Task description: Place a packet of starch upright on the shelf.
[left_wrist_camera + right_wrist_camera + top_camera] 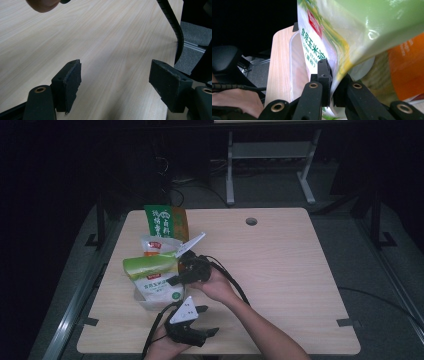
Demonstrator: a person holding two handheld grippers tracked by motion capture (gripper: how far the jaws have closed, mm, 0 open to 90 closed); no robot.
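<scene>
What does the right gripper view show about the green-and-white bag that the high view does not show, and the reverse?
Right gripper view: the right hand-held gripper pinches the edge of the green-and-white bag, its jaws shut on the film, with the clear plastic container behind. High view: the whole table, the left hand-held gripper near the front edge, and a green-and-orange package standing behind. Both views show this bag, this container and the table's wood.

At lower centre the right gripper point(331, 87) pinches the edge of a green-topped bag point(352, 32), which hangs over a clear tub point(295, 65) on the table point(279, 62) at left.
</scene>
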